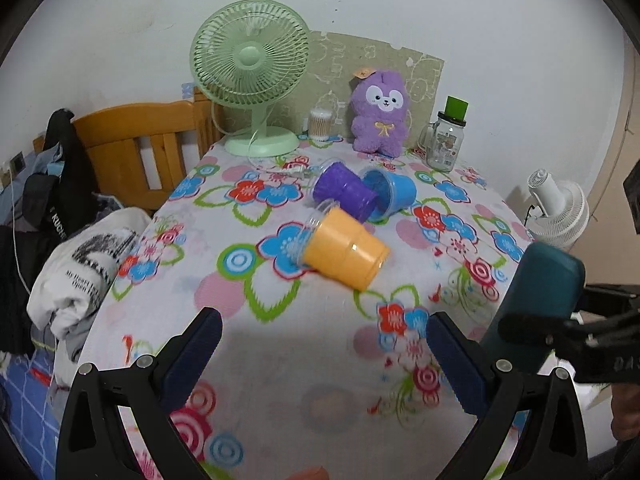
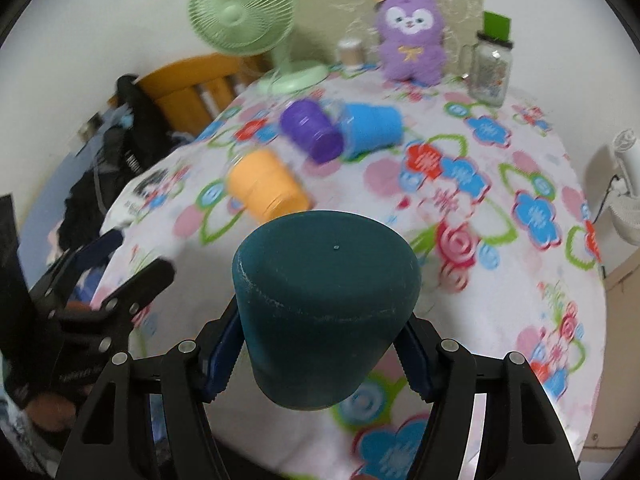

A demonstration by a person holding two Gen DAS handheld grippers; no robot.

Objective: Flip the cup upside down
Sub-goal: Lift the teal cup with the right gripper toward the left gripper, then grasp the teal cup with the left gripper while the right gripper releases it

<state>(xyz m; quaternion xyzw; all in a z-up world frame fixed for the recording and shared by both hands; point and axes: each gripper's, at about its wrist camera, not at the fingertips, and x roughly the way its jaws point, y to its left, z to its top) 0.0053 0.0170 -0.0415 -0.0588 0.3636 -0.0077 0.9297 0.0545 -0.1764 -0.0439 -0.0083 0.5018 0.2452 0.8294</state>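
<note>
Right hand-held gripper point(image 2: 320, 344): black frame, ribbed blue pads point(image 2: 222, 354), clamped on either side of the teal cup point(image 2: 326, 312); matte, tapered, flat closed base turned toward the camera and slightly up, held above the near part of the table point(image 2: 520, 320).
Left hand-held gripper point(image 1: 324, 340): same build, spread wide, nothing between the pads, poised over the table's near edge.
Table cover: soft cloth, white ground, printed with blue, red and pink flowers.
Orange cup point(image 1: 346, 254): smooth plastic, tapered, on its side, mid-table.
Purple cup point(image 1: 344, 192): ribbed, glittery, on its side, touching the blue cup point(image 1: 390, 194), also tipped.
Far edge: pale green wire-grille fan point(image 1: 250, 54); fuzzy purple plush toy point(image 1: 382, 116); clear glass jar point(image 1: 444, 140), green lid.
</note>
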